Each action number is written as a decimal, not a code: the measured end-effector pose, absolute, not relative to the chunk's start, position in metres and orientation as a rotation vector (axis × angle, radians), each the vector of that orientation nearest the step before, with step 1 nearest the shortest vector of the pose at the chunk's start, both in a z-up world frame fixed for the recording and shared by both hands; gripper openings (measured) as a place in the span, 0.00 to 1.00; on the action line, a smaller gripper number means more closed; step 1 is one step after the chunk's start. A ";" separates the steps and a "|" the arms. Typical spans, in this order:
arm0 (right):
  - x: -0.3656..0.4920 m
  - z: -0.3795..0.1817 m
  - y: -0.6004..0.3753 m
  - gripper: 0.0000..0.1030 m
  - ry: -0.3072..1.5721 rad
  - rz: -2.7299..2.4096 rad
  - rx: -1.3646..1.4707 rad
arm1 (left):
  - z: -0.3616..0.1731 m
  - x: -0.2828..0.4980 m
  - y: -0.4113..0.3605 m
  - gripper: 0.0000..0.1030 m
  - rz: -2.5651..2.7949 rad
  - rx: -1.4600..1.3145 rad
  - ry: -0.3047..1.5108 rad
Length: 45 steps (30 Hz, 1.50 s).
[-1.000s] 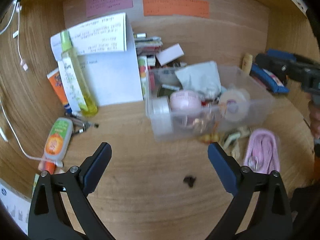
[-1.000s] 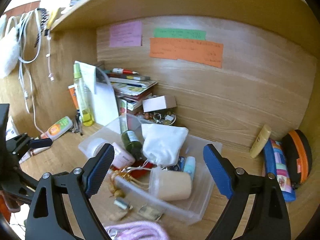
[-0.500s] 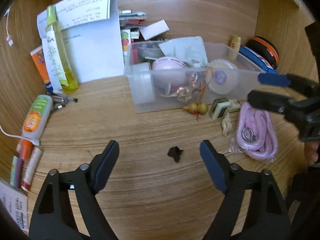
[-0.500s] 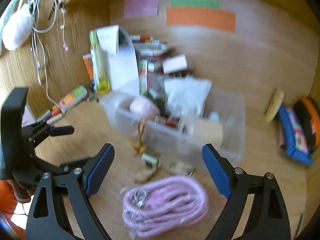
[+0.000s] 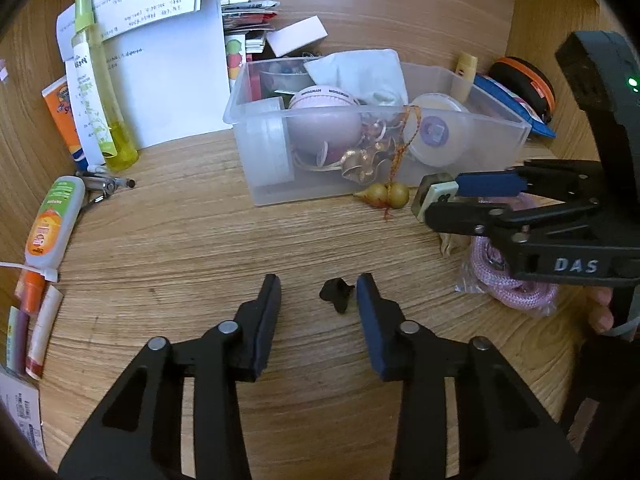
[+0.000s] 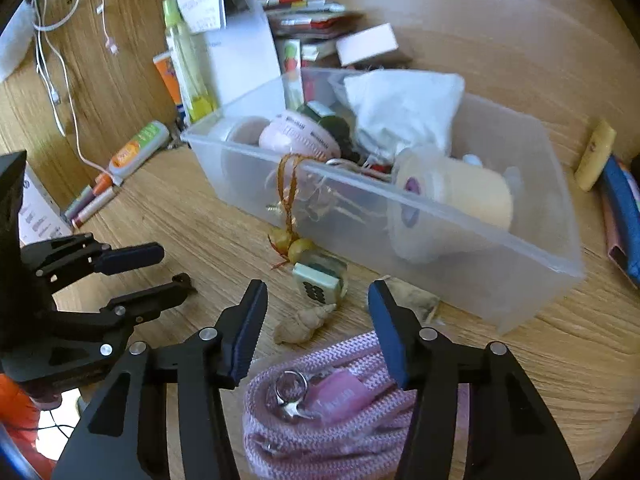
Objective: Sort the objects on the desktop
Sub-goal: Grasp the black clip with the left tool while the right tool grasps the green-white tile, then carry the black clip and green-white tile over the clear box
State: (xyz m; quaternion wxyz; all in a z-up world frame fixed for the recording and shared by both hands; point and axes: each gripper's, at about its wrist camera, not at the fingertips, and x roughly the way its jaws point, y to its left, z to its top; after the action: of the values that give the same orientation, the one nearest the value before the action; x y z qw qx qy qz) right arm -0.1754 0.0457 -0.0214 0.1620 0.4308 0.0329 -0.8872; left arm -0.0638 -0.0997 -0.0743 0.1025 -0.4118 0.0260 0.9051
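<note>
In the left wrist view my left gripper (image 5: 318,300) is low over the wooden desk, its jaws closing around a small black piece (image 5: 338,294). The piece sits against the right pad, while the left pad stands clear of it. My right gripper (image 6: 318,306) hovers with its jaws closing over a small shell (image 6: 306,322) and a green-backed mahjong tile (image 6: 320,280), touching neither. A coiled pink rope (image 6: 320,420) lies just under its fingers. A clear plastic bin (image 6: 480,248) full of small items stands behind, with a gourd charm (image 6: 292,244) hanging down its front.
A yellow-green spray bottle (image 5: 100,92), an orange tube (image 5: 62,108) and papers (image 5: 168,60) stand at the back left. A small bottle (image 5: 50,224) and pens lie at the left. A blue pencil case (image 6: 624,216) lies at the right. Cables (image 6: 52,40) hang on the left wall.
Both grippers have sunk toward the desk and tipped downward while their jaws narrowed. The left now brackets the black piece, and the right has come over the tile, shell and rope.
</note>
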 end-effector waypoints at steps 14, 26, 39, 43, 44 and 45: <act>-0.183 -0.027 0.047 0.23 0.056 -2.548 1.234 | -0.080 -0.067 -0.090 0.21 2.652 -1.238 0.122; -0.168 -0.011 0.056 0.22 -0.018 -2.551 1.148 | -0.081 -0.062 -0.095 0.15 2.682 -1.236 0.044; -0.149 0.022 0.080 0.22 -0.101 -2.591 1.029 | -0.048 -0.056 -0.103 0.15 2.770 -1.080 -0.110; -0.143 0.034 0.089 0.22 -0.103 -2.619 0.988 | -0.036 -0.056 -0.100 0.15 2.794 -1.024 -0.102; -0.142 0.037 0.091 0.22 -0.106 -2.625 0.979 | -0.033 -0.056 -0.099 0.15 2.802 -1.012 -0.098; -0.141 0.040 0.094 0.22 -0.107 -2.632 0.969 | -0.030 -0.056 -0.098 0.15 2.808 -0.999 -0.096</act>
State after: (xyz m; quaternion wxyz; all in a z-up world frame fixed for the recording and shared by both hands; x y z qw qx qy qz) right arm -0.1406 0.0939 0.0396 0.1664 0.3405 -0.0377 -0.9246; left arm -0.0563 -0.0983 -0.0303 0.0797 -0.3341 -0.0320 0.9386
